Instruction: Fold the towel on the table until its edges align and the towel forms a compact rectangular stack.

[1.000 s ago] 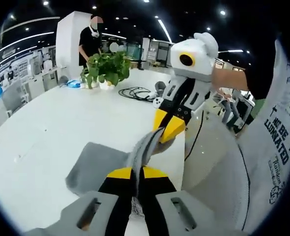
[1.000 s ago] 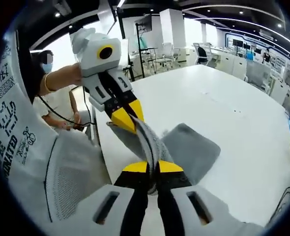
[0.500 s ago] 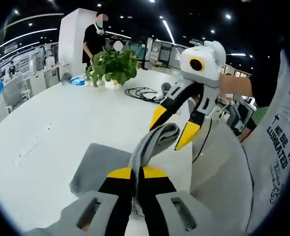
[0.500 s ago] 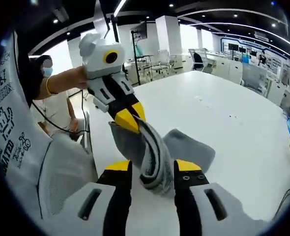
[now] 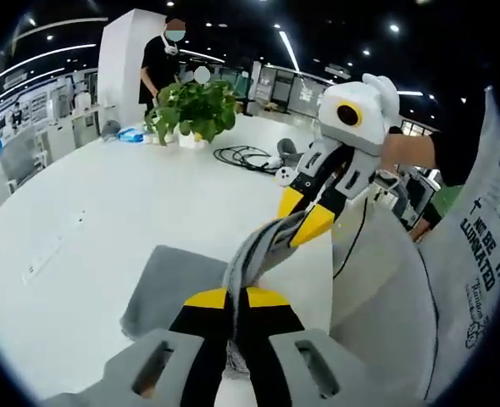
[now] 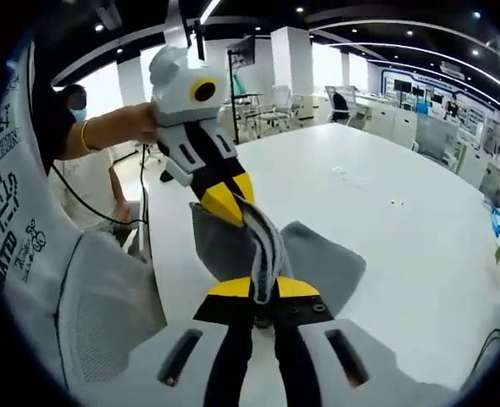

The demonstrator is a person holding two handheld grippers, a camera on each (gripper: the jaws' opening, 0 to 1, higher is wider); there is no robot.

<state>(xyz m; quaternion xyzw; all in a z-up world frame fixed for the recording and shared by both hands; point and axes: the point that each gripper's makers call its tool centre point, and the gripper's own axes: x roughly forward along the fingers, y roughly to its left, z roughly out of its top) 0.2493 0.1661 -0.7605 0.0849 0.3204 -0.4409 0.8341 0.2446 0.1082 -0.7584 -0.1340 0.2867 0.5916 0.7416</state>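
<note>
A grey towel [image 5: 169, 284] hangs lifted off the white bench [image 5: 106, 203], its raised edge bunched between two grippers. The left gripper [image 5: 236, 298] and right gripper [image 6: 263, 289] each pinch that edge with jaws pressed together, likely to carry it over for a fold.

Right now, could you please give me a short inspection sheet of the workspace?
Surface: white table, mostly bare.
Job's things: grey towel, one edge lifted and bunched, the rest lying on the table.
Clutter: potted plant at the far end.
Grippers: left gripper shut on the towel; right gripper shut on the towel.
Cables: black coil near the plant.
Surroundings: open office; a person stands behind the plant; mesh chair beside the table.
</note>
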